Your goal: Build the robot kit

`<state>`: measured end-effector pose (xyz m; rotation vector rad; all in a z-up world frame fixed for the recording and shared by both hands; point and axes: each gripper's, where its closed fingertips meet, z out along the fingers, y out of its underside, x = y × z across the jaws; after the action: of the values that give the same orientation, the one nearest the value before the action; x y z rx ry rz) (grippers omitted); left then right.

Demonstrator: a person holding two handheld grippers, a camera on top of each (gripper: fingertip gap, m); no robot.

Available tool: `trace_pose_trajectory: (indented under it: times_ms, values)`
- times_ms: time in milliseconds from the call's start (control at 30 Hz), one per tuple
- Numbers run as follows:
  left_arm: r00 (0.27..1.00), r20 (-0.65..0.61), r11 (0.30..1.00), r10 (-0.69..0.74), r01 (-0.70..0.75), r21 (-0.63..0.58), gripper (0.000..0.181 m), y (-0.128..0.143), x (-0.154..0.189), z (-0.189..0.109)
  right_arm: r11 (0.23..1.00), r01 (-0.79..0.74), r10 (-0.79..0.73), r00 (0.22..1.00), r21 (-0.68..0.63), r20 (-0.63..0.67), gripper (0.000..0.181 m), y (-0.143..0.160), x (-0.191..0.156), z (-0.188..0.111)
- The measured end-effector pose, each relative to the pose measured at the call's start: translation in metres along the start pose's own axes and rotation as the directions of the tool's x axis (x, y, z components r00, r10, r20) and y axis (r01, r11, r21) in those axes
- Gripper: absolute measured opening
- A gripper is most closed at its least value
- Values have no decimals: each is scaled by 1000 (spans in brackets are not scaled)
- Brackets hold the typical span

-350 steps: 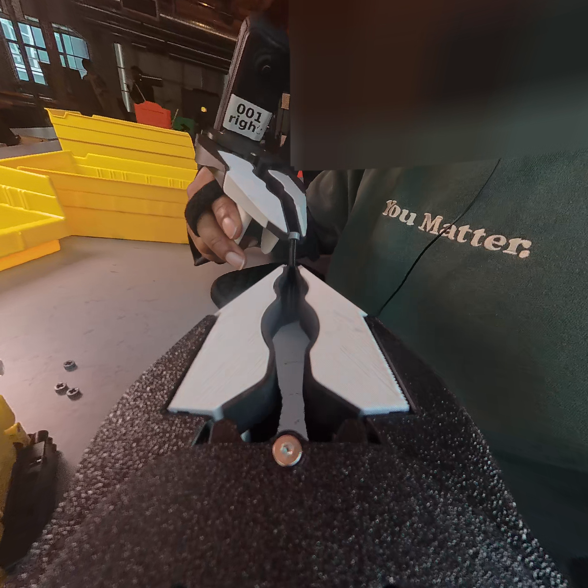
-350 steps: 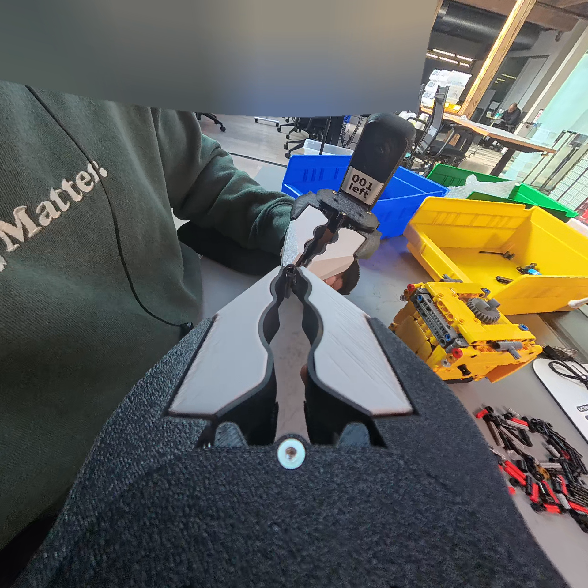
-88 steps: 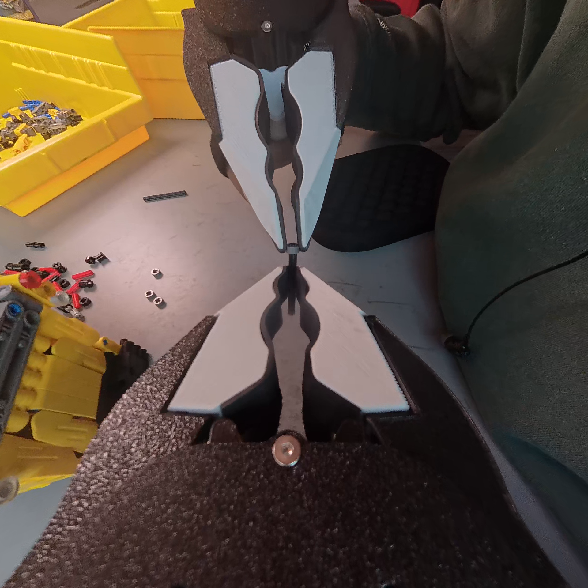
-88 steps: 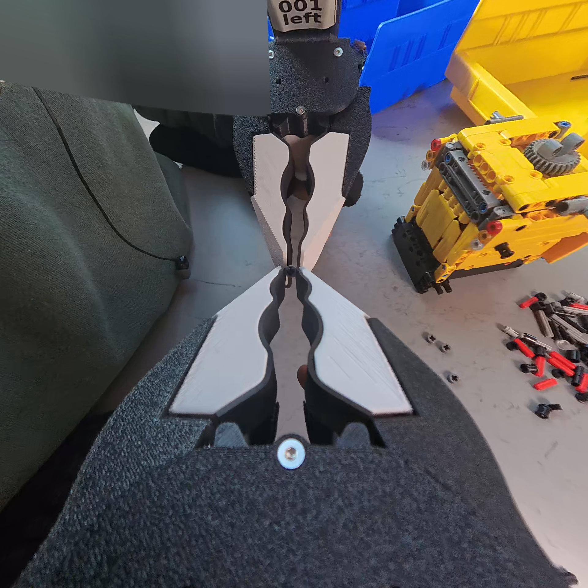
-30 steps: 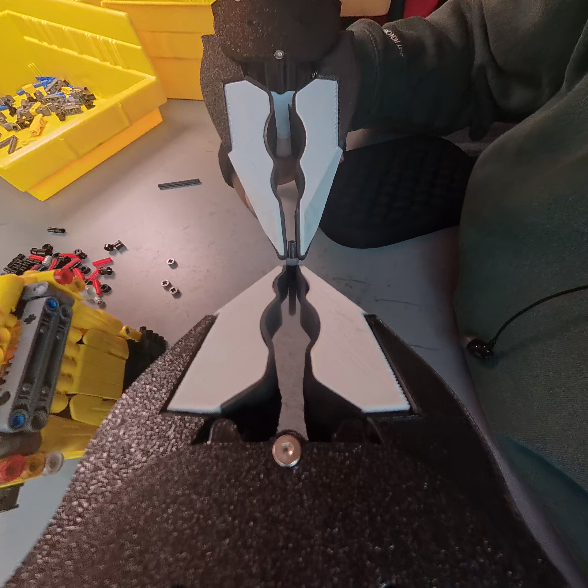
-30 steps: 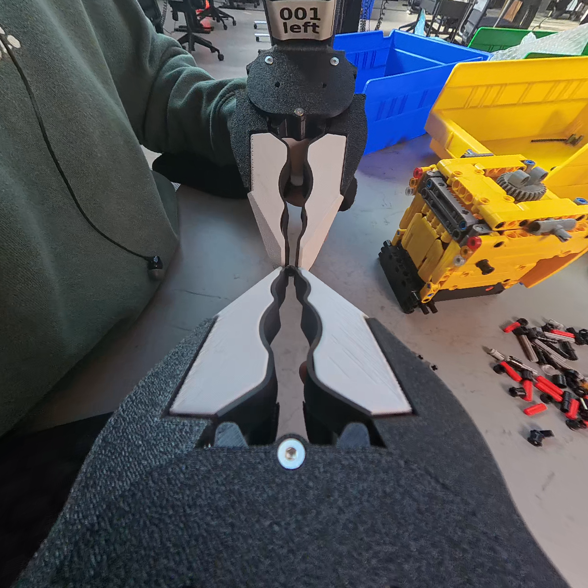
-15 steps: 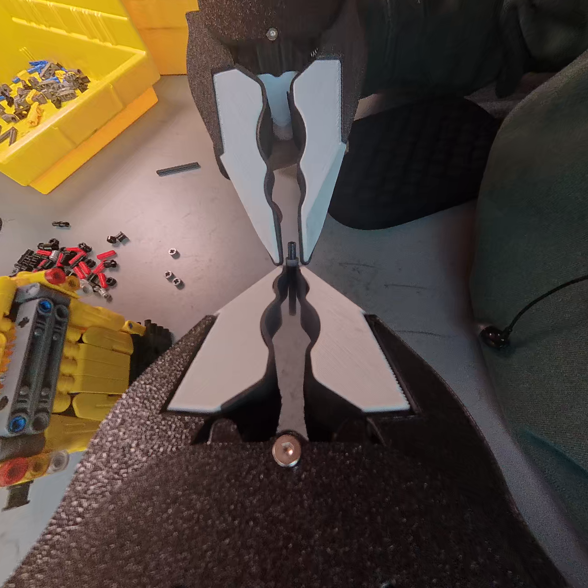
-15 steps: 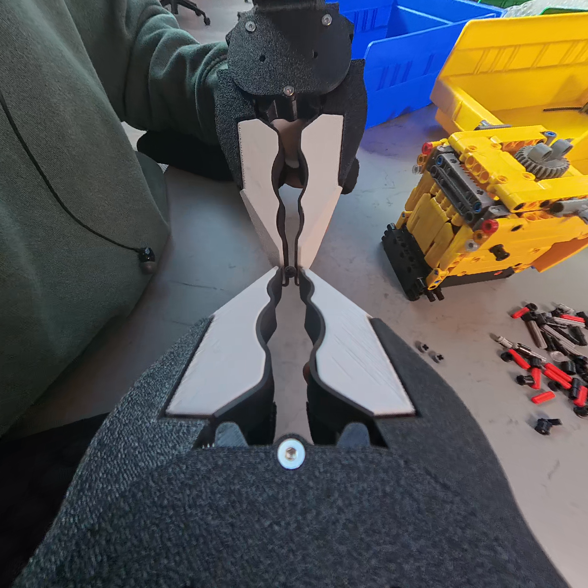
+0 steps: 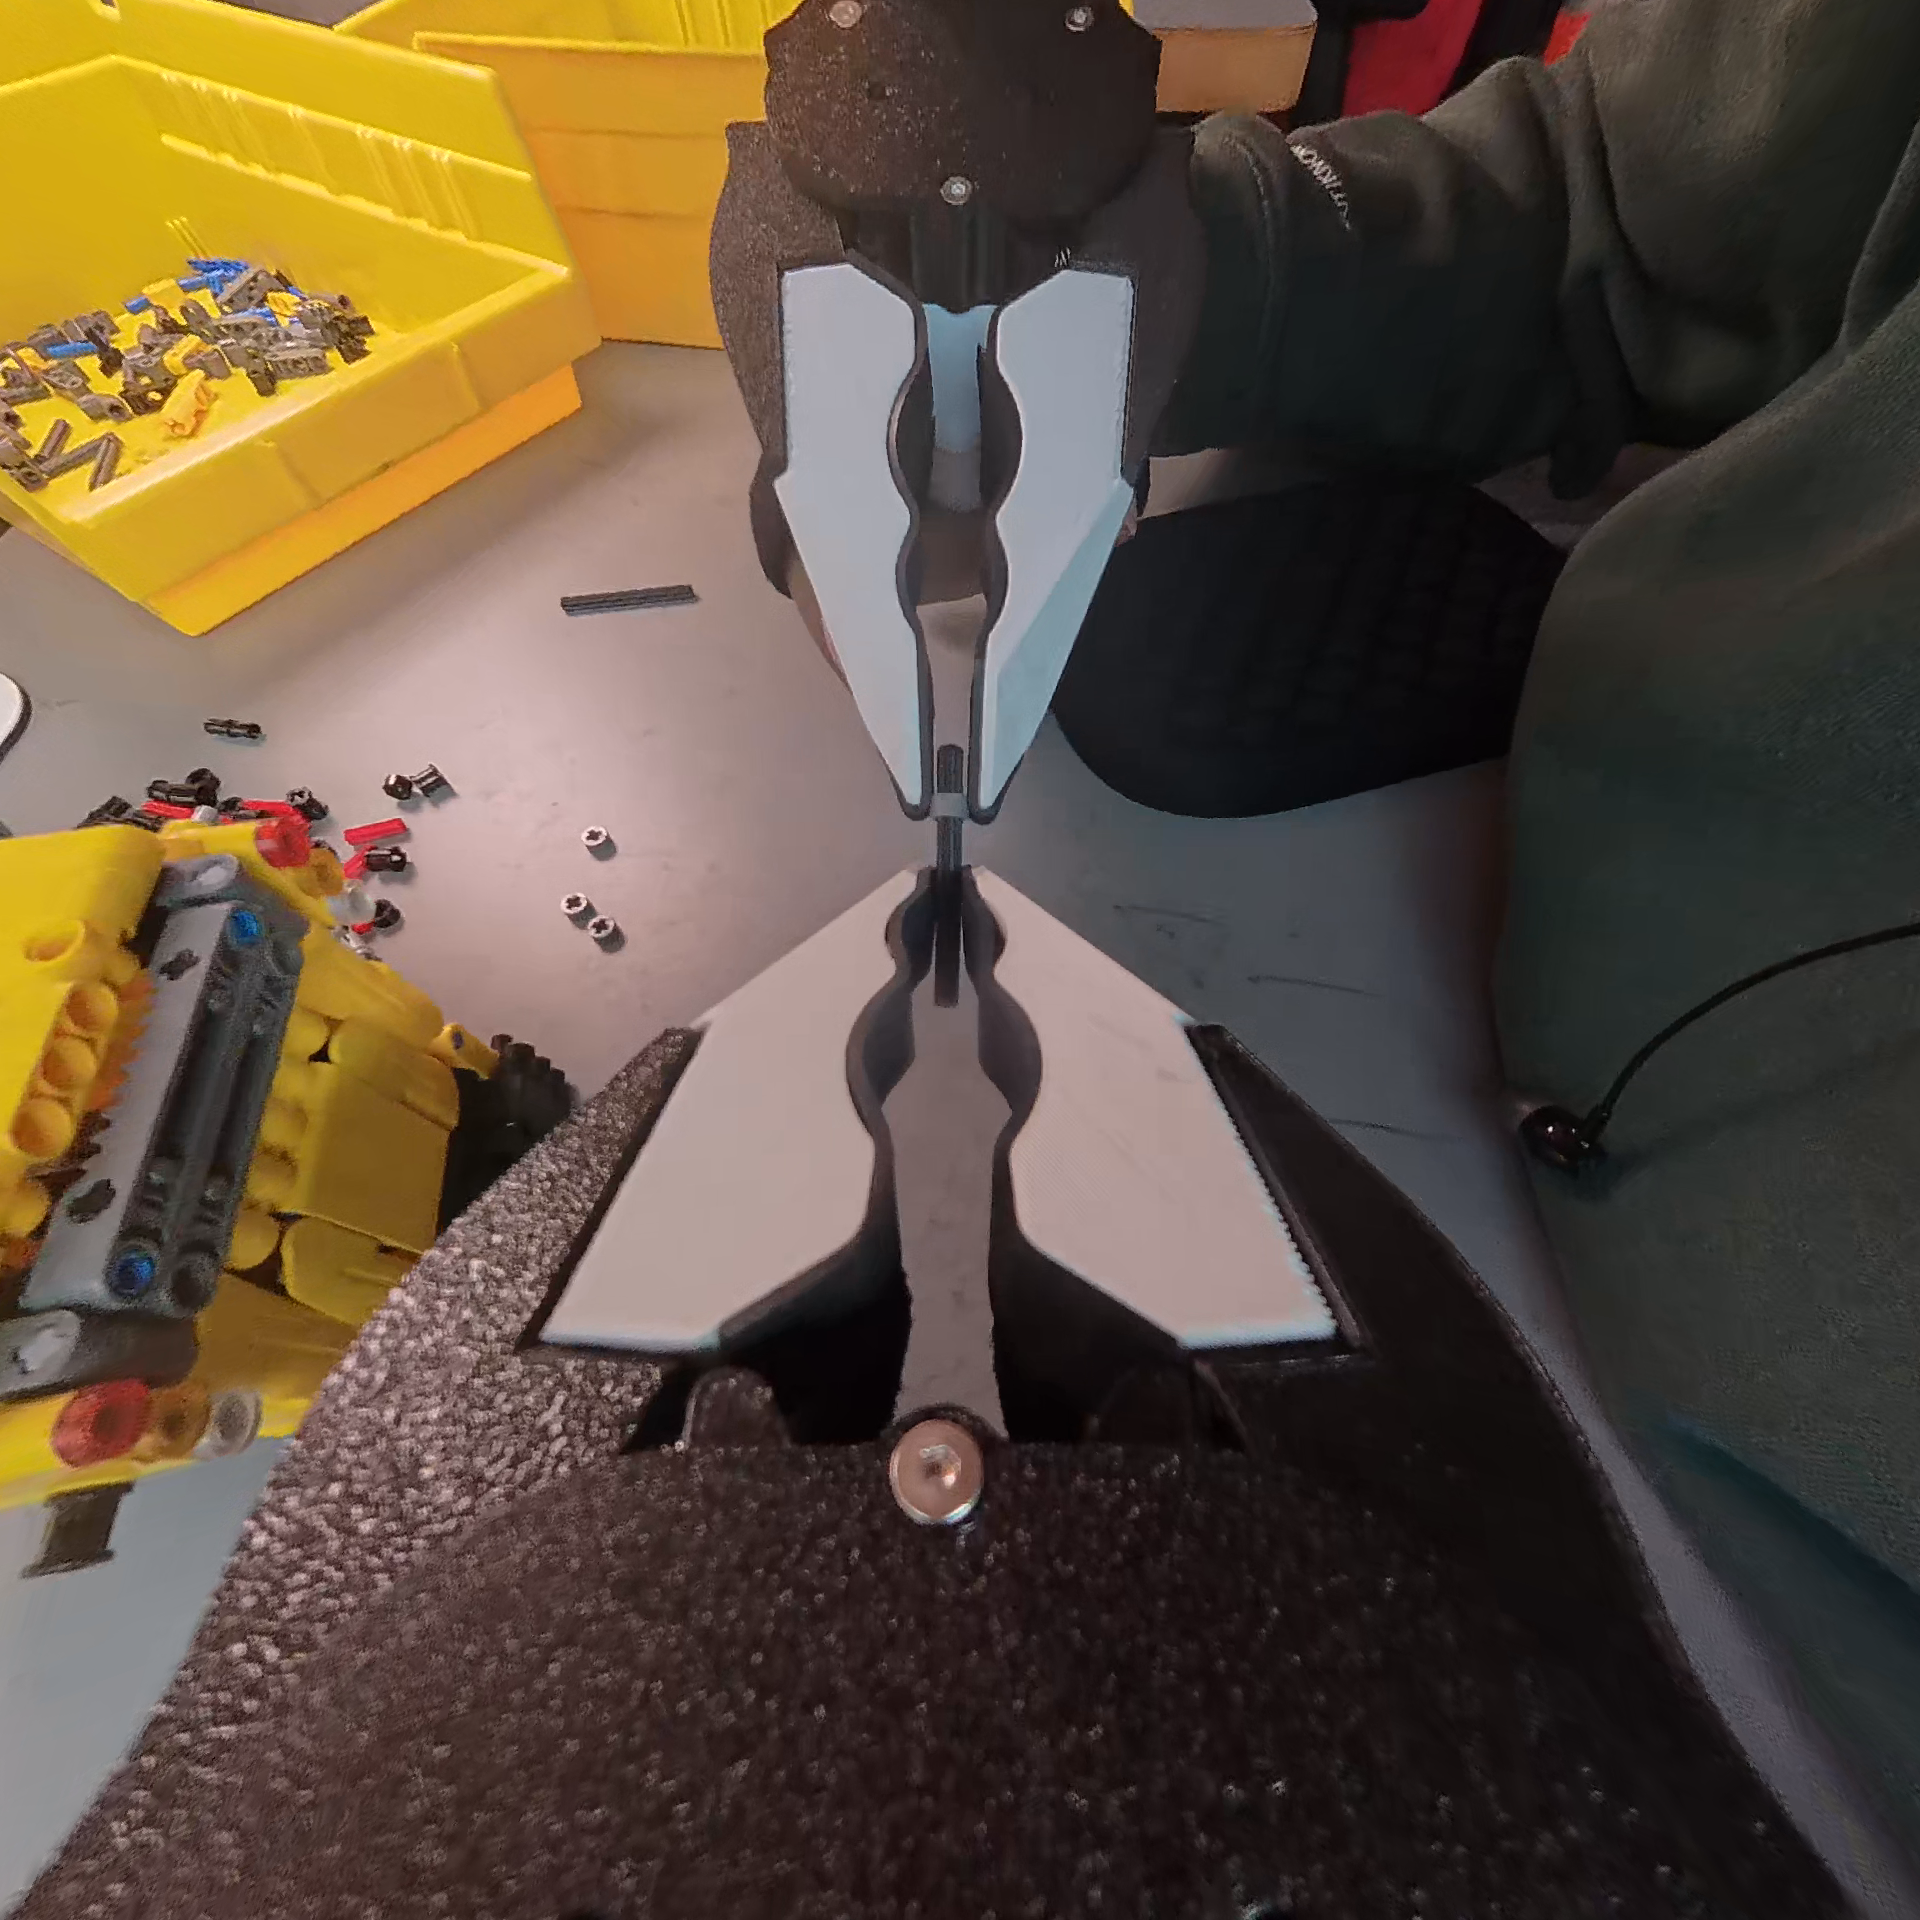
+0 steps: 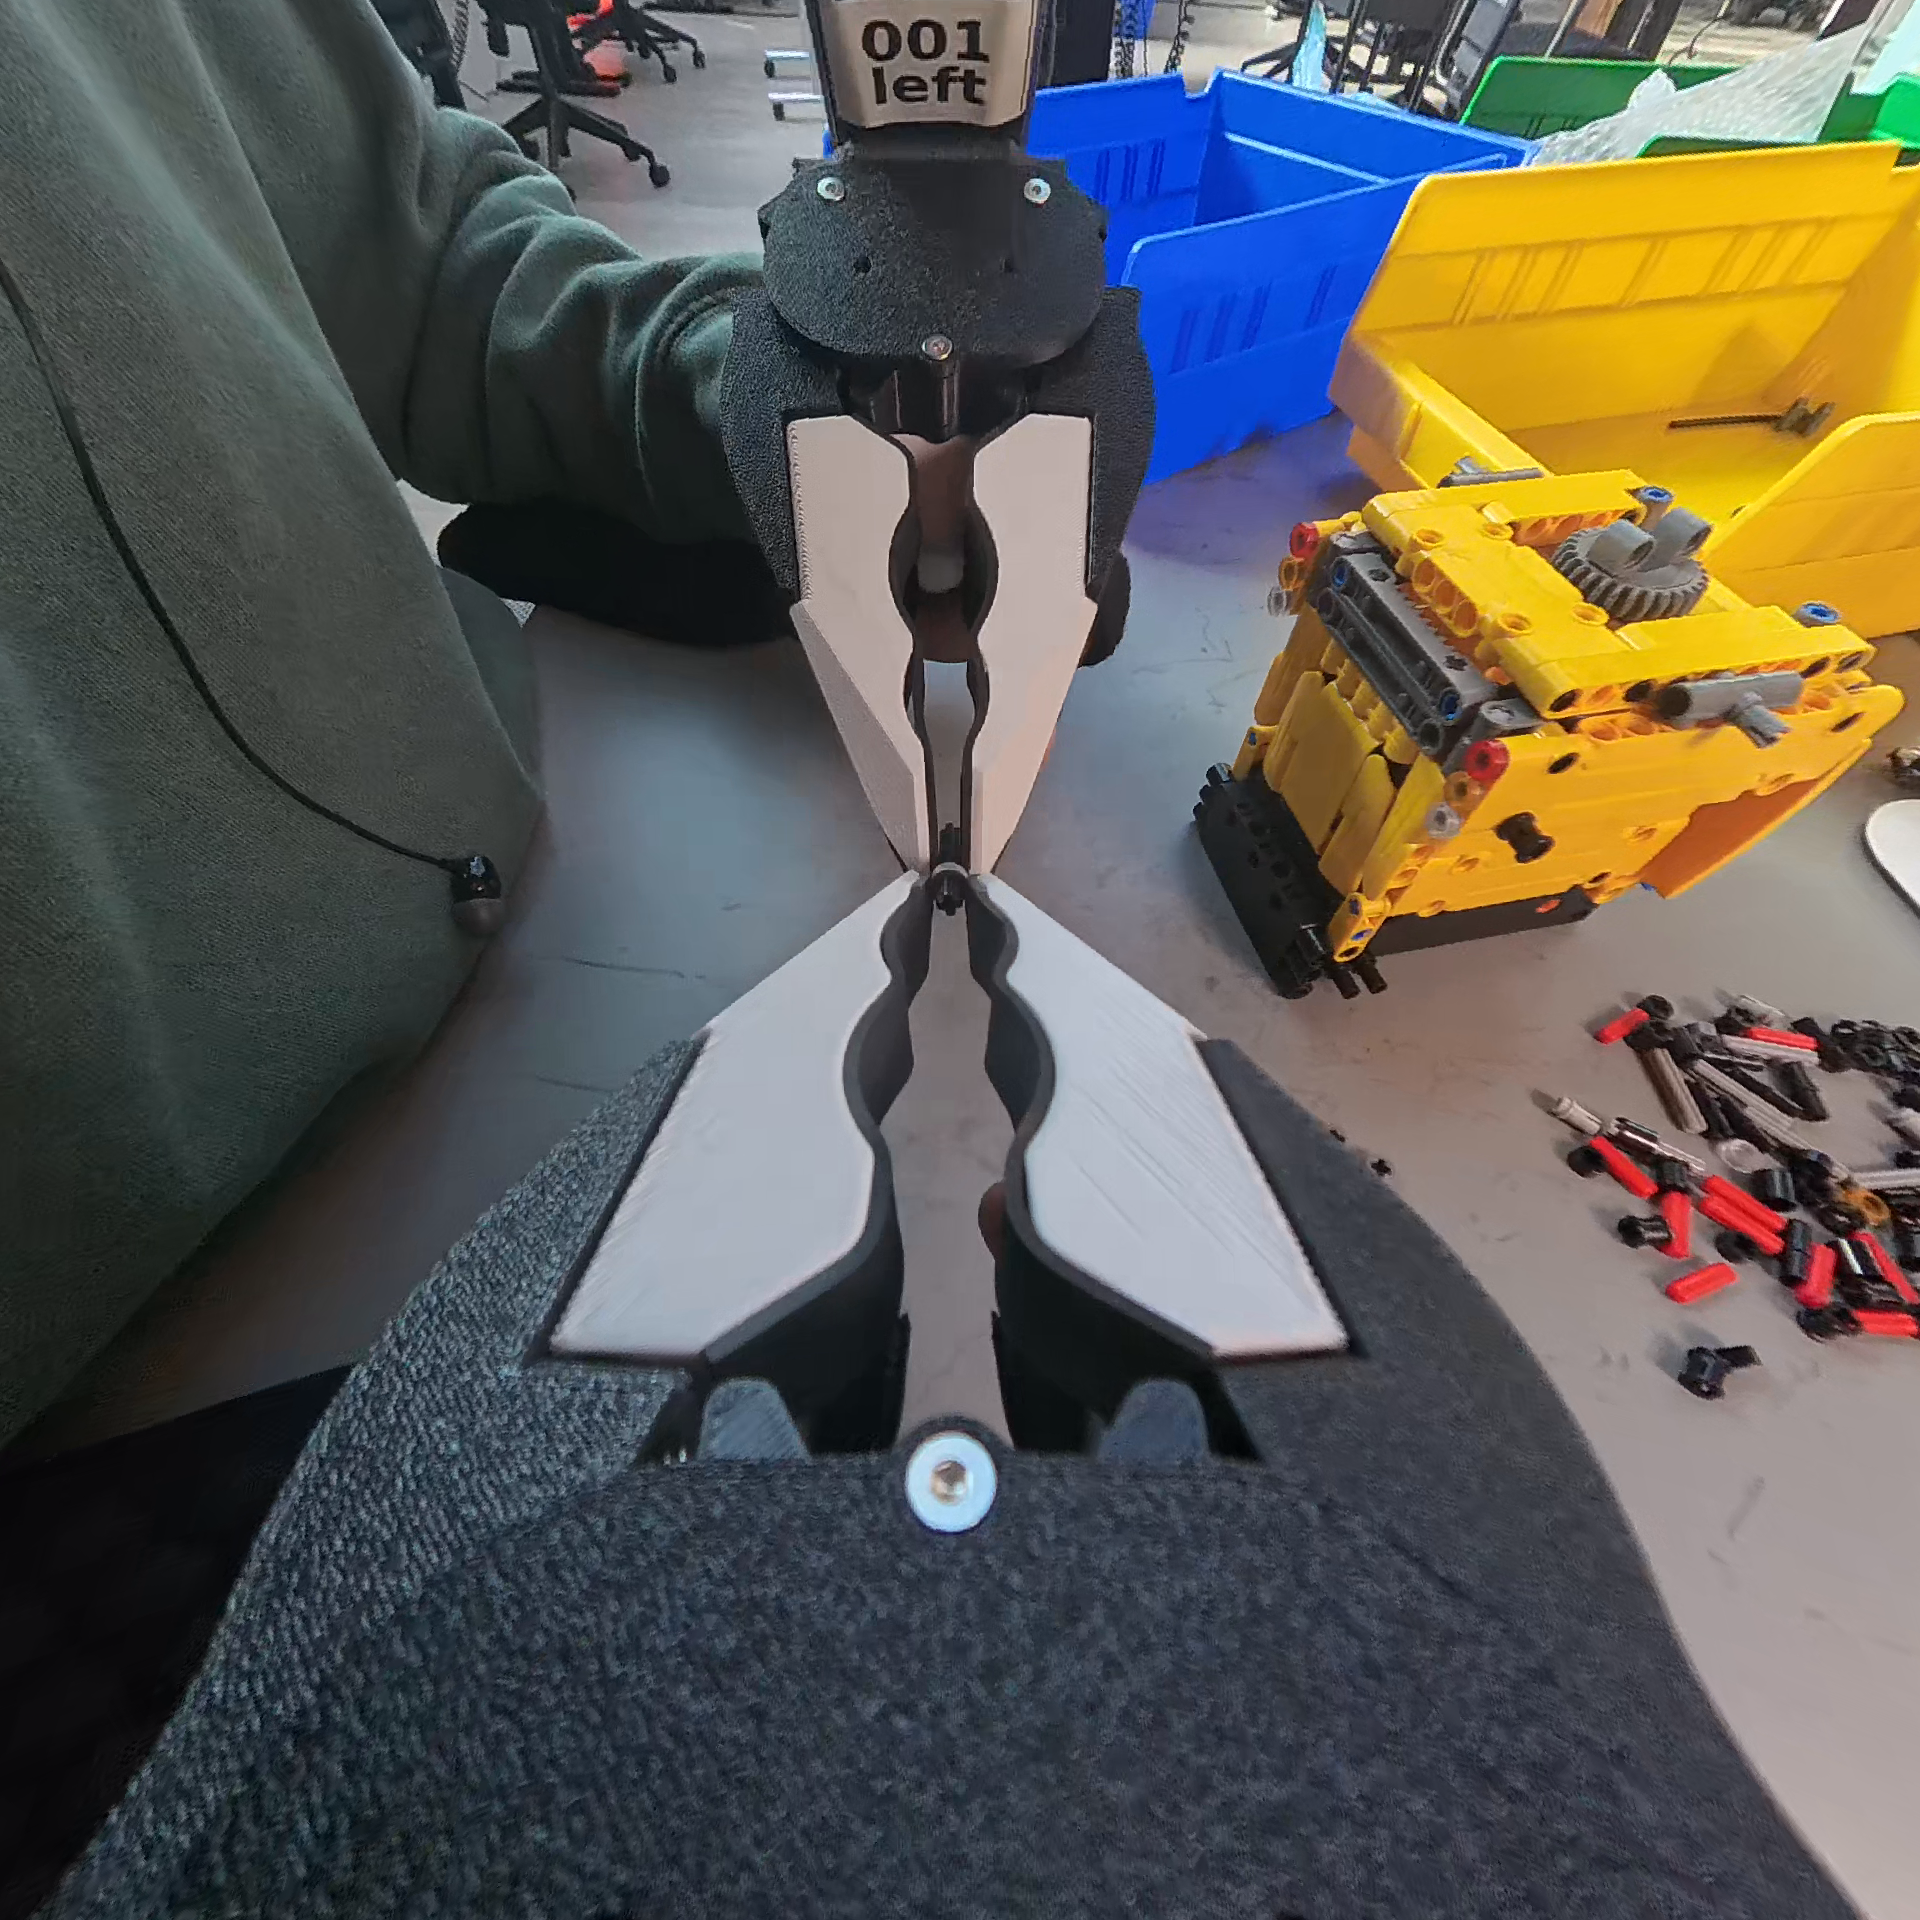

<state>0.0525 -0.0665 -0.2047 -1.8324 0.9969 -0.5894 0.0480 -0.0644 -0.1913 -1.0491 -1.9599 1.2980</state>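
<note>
Change vs ~3 s ago: the axle end now pokes out past the bush, in between my right fingers. Back then the bush sat right at the axle's end.

- Grey tabletop [image 10: 675, 831], with my green-sleeved arms along its near edge.
- Yellow bin [image 10: 1558, 270] and blue bin [image 10: 1226, 281] stand toward the far edge in the right wrist view. A second yellow bin [image 9: 312, 436], holding small dark and blue parts, shows in the left wrist view.
- Yellow brick-built vehicle model [image 10: 1507, 748] sits on the tabletop in front of the yellow bin, well clear of both grippers.
- Left gripper [image 9: 945, 904]: fingers pressed together, pinching the black axle [image 9: 945, 862] lengthwise, with part of it sticking out past the tips.
- Right gripper [image 10: 948, 899]: meets the left tip to tip, held above the tabletop. Its fingers are closed on the grey bush [image 9: 948, 808], which is threaded on that axle just beyond the left tips.
- Loose red and black pins [image 10: 1766, 1195] are scattered beside the model.
- A long black axle [image 9: 629, 600] and three small bushes [image 9: 587, 904] lie apart on the tabletop.

Handling, my read: the axle is light, stiff plastic, thin enough to pivot in a pinch, so grip it along its length. The bush is tiny, hard and smooth. Grip it across its outer wall, since it looks likely to pop out if squeezed off-centre.
</note>
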Motion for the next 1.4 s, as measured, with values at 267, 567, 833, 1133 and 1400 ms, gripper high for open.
trace_pose_trajectory:
  times_ms: [267,567,833,1133,1400]
  values:
    - [999,22,999,41,-40,-36,3,4,1,2,999,28,-28,999,-38,-20,7,4,-3,4]
    - [998,35,998,59,-58,-18,3,-1,0,2,999,29,-29,999,-26,-22,6,0,-2,1]
    - [998,31,998,62,-61,-6,3,-3,1,1,999,35,-35,999,-20,-15,6,-2,-3,-1]
    - [998,23,998,59,-59,-6,3,-3,2,2,999,45,-45,999,-24,-10,6,-2,-4,-2]
    - [998,21,998,63,-62,-10,3,-3,3,2,998,51,-52,999,-27,-5,6,-2,-5,-3]
